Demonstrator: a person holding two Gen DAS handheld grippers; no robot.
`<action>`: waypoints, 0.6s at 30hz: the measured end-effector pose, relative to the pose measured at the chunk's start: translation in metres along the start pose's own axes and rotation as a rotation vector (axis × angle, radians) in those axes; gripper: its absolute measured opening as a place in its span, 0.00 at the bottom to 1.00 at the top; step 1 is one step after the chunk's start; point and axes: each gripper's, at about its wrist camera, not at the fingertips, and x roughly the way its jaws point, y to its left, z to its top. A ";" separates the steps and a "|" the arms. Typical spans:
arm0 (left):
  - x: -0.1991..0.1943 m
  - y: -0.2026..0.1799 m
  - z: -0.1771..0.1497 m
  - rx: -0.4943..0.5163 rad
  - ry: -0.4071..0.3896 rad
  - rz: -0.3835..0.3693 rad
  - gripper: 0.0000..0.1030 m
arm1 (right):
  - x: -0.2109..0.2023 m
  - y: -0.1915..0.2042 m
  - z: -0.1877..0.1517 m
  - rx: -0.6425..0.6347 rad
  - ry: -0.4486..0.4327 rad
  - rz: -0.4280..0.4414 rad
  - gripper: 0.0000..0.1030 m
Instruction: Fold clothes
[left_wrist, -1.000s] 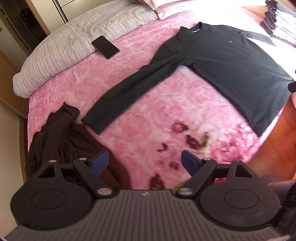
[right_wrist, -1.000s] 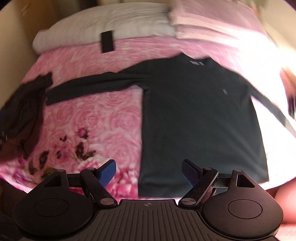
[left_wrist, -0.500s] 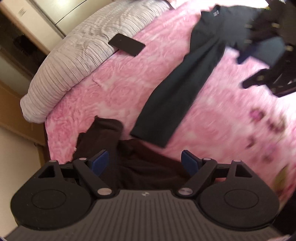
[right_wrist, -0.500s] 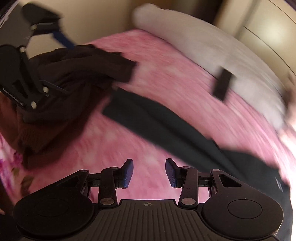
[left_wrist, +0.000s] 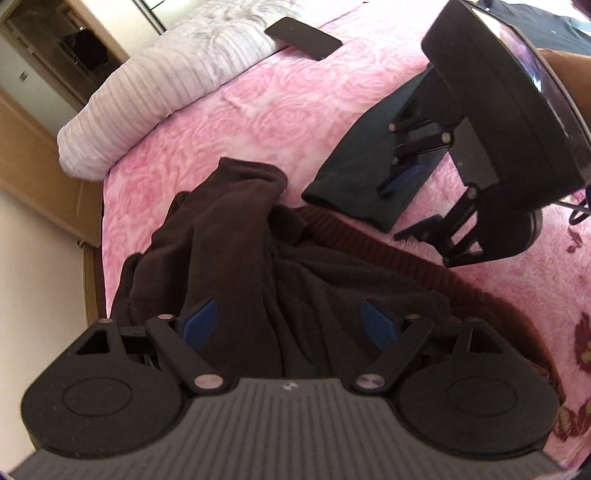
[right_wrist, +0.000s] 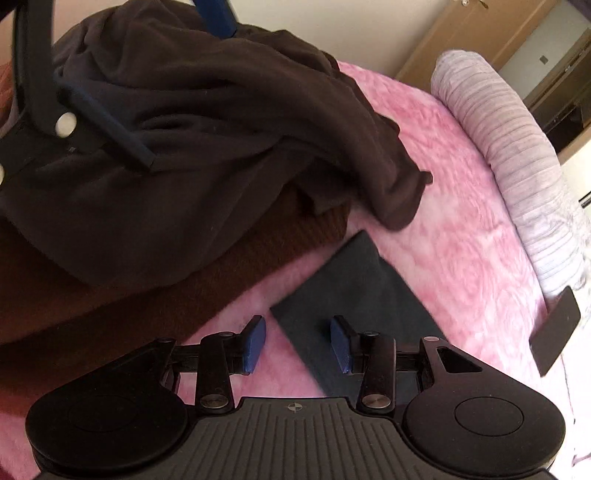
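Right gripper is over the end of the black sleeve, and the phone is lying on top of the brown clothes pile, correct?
Not quite. The right gripper is over the black sleeve, but the phone lies against the striped pillow, away from the brown clothes pile. The left wrist view shows it.

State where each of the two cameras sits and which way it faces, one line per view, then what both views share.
Left wrist: sits on the left gripper, looking steeply down at the brown garment pile; its own open jaws show, plus the right gripper over the dark sleeve.
Right wrist: sits on the right gripper, looking down at the sleeve cuff, which lies between its closing jaws; the left gripper's fingers show top left.
Shared: pile, sleeve, pink bedspread, striped pillow, phone.
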 end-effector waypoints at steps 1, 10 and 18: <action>-0.001 0.001 0.000 -0.010 -0.003 0.001 0.81 | 0.000 -0.004 0.001 0.017 0.002 0.020 0.05; -0.009 -0.006 0.032 -0.063 -0.052 -0.042 0.81 | -0.087 -0.096 -0.004 0.350 -0.225 -0.090 0.05; -0.010 -0.079 0.116 0.115 -0.163 -0.145 0.81 | -0.280 -0.242 -0.194 1.020 -0.410 -0.586 0.05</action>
